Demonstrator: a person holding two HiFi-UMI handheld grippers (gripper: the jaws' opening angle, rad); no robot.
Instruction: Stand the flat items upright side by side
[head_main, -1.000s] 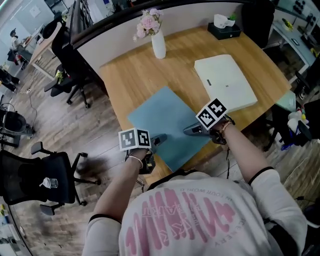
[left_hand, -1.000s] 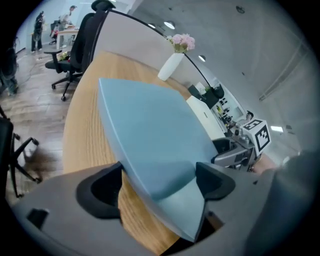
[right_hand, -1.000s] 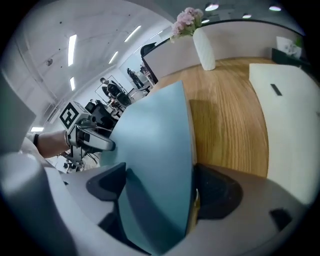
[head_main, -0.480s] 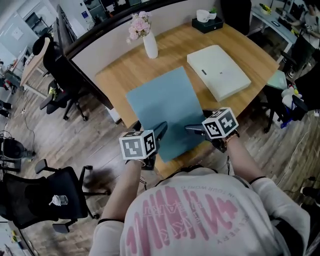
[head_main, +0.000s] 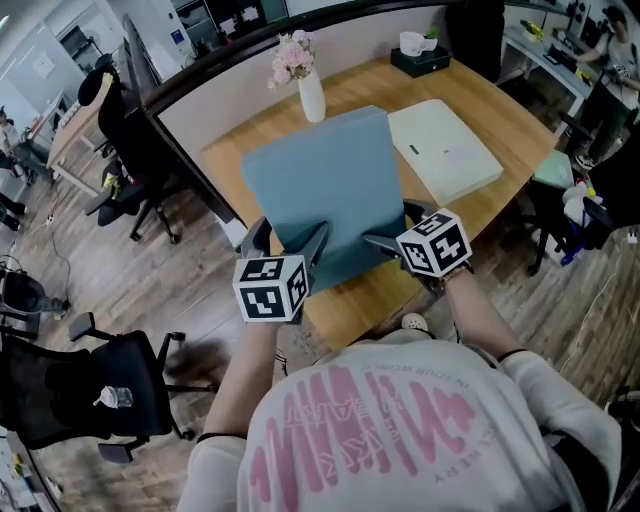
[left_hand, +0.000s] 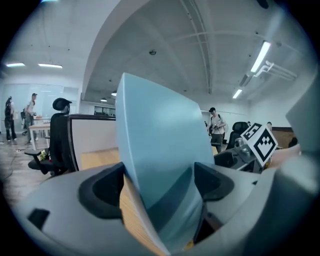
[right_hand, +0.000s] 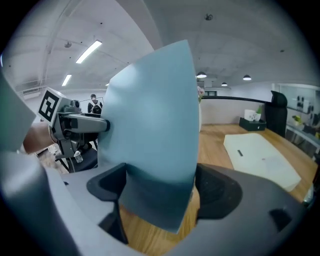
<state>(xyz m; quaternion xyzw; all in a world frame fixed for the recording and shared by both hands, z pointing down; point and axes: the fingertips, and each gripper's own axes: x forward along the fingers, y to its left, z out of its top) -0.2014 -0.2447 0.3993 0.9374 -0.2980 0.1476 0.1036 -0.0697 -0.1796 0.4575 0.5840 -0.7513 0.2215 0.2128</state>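
A large blue flat item (head_main: 325, 185) stands steeply tilted on the wooden table (head_main: 372, 300), its near edge raised and its far edge toward the vase. My left gripper (head_main: 288, 246) is shut on the near left corner, and the blue slab (left_hand: 155, 150) fills the gap between its jaws (left_hand: 157, 186). My right gripper (head_main: 396, 232) is shut on the near right corner, where the blue slab (right_hand: 155, 120) sits wedged between its wide-set jaws (right_hand: 157, 192). A cream flat item (head_main: 446, 150) lies flat on the table to the right, also in the right gripper view (right_hand: 260, 157).
A white vase with pink flowers (head_main: 311, 93) stands at the table's far edge, behind the blue item. A black tissue box (head_main: 420, 60) sits at the far right corner. Office chairs (head_main: 70, 385) stand on the floor to the left, and a dark partition runs behind the table.
Both grippers have risen with the blue item's near edge. It lay flat on the table a second ago and now stands steeply tilted.
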